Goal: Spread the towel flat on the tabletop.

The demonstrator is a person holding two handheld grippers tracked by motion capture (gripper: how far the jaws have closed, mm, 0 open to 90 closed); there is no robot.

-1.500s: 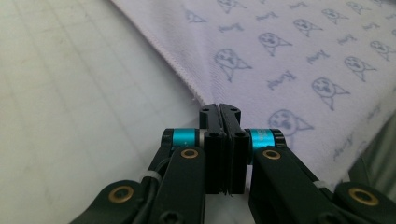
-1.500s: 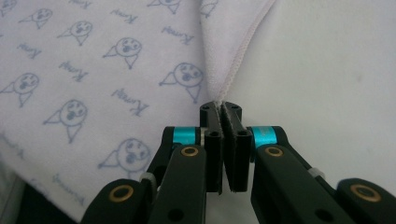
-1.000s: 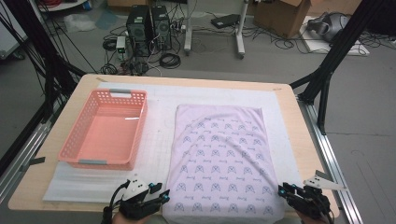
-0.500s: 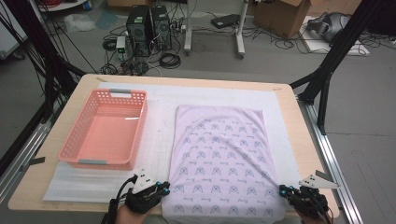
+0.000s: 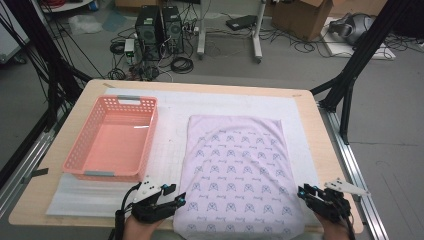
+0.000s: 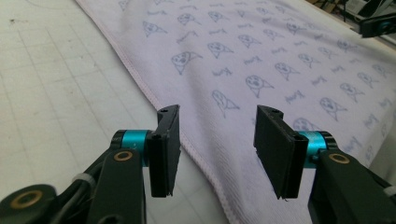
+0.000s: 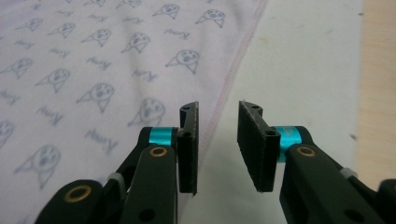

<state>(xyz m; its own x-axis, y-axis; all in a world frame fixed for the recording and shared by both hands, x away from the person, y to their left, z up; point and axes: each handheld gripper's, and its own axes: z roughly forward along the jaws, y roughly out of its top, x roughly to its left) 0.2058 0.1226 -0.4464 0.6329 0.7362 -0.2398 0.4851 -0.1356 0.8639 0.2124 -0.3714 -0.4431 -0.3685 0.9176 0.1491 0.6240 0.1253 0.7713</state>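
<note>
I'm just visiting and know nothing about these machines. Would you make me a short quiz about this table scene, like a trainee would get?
1. True or false: the pink basket holds the patterned cloth.
2. The left claw is: A) gripping the cloth, B) open above the cloth's edge, C) inside the basket.
3. Which claw is at the cloth's right edge?

Key: 1. False; the cloth lies flat beside the basket. 2. B. 3. The right claw, open.

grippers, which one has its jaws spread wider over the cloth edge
The left gripper: its jaws, just opened, stand wide over the hem of the patterned cloth. The right gripper shows a narrower gap over the opposite hem.
</note>
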